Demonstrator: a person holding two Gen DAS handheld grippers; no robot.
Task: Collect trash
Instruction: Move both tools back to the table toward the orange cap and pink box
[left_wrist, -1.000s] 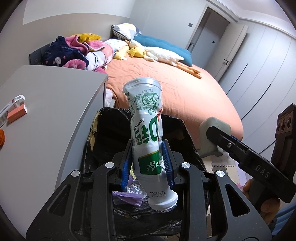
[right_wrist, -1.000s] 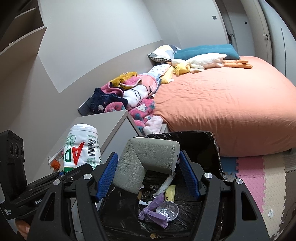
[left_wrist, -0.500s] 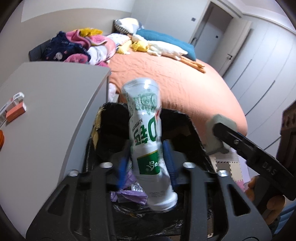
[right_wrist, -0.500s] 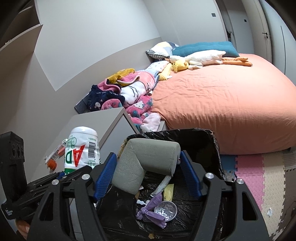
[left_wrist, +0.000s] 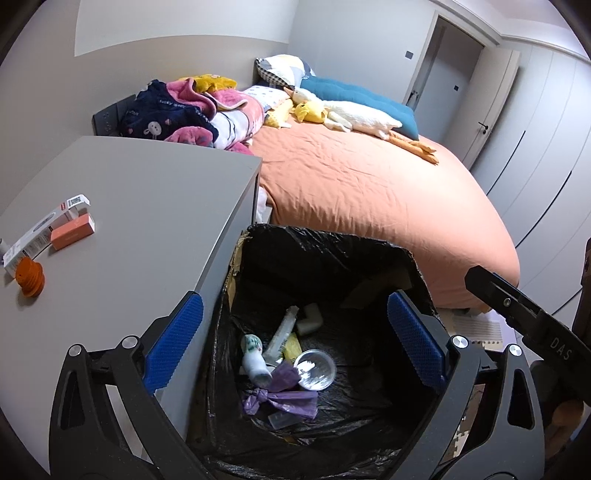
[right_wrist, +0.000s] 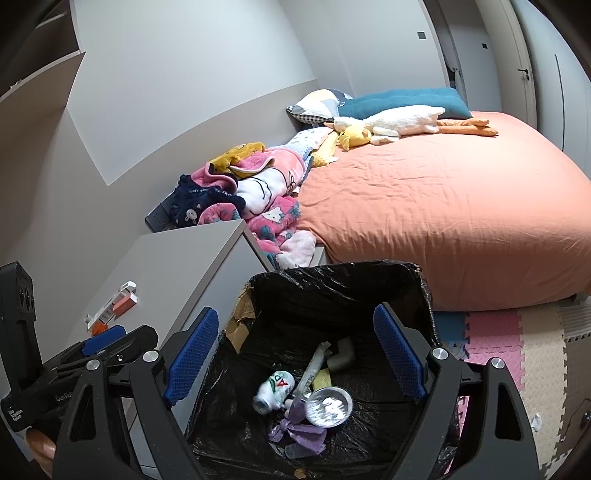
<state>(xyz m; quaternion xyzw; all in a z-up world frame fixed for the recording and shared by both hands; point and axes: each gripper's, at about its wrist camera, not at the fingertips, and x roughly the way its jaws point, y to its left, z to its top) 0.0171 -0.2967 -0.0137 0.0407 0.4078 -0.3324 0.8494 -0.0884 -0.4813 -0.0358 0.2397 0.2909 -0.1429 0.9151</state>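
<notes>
A cardboard bin lined with a black bag (left_wrist: 332, 240) (right_wrist: 332, 273) stands beside the grey table. In it lie a white drink bottle (left_wrist: 253, 356) (right_wrist: 275, 387), a grey elbow-shaped piece (left_wrist: 310, 319) (right_wrist: 341, 354), a round foil lid (left_wrist: 316, 369) (right_wrist: 328, 406), a purple wrapper (left_wrist: 280, 397) (right_wrist: 299, 430) and a yellow scrap. My left gripper (left_wrist: 295, 339) is open and empty above the bin. My right gripper (right_wrist: 295, 354) is open and empty above it too. Each gripper shows at the edge of the other's view.
The grey table (left_wrist: 129, 206) (right_wrist: 184, 266) holds an orange cap (left_wrist: 29, 277), a white box (left_wrist: 44, 225) and an orange box (left_wrist: 72, 230). Behind the bin is an orange bed (left_wrist: 369, 192) with blankets and plush toys. Foam floor mats (right_wrist: 517, 339) lie at the right.
My left gripper opened and the bottle fell into the bin. My right gripper opened and the grey elbow piece fell in too.
</notes>
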